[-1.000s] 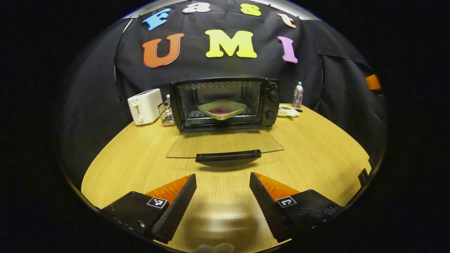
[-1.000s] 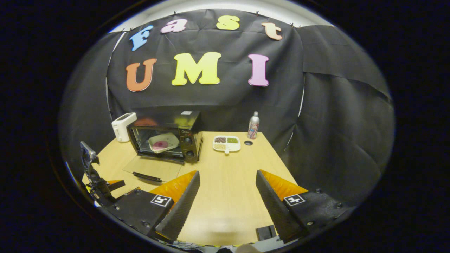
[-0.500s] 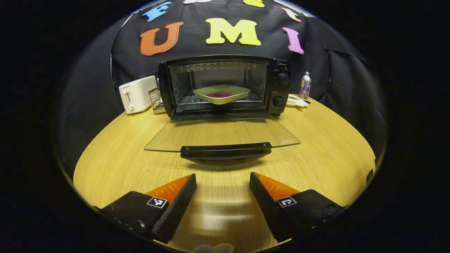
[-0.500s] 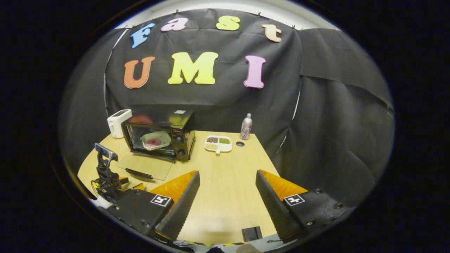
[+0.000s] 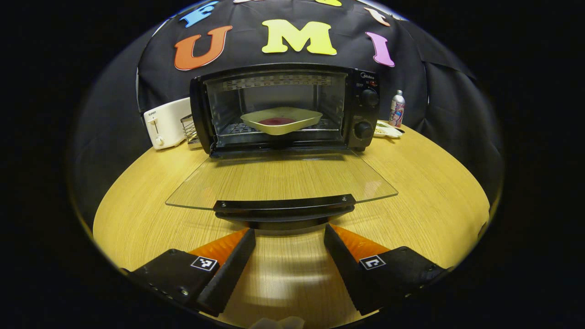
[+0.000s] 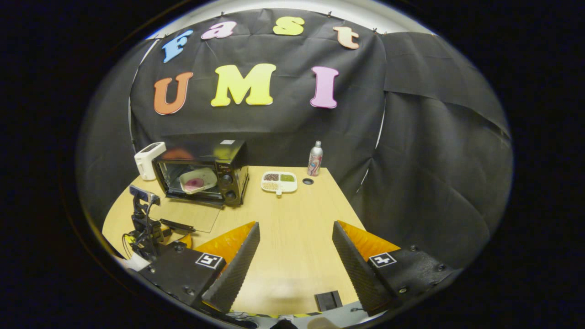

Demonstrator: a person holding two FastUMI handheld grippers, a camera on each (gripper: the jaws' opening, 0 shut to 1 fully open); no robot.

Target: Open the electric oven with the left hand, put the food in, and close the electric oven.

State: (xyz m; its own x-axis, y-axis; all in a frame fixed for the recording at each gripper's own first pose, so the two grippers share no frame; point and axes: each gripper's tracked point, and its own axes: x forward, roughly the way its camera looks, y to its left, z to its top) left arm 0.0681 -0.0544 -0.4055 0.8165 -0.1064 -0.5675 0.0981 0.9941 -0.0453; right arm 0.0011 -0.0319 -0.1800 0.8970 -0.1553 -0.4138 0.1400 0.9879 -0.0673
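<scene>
On the desk (image 5: pixel 420 192), a white toaster (image 5: pixel 165 122) is set at the far left, clear of the electric oven (image 5: pixel 285 109), whose glass door (image 5: pixel 281 180) is dropped flat so the plate of food (image 5: pixel 281 121) is left on the rack. The left claw (image 5: pixel 289 237) is held wide open and empty just below the door handle (image 5: pixel 284 206), seemingly to lift it shut. The right claw (image 6: pixel 296 246) is held open, empty, well back. A bottle (image 5: pixel 396 108) is stood at the right; no lettering can be read.
</scene>
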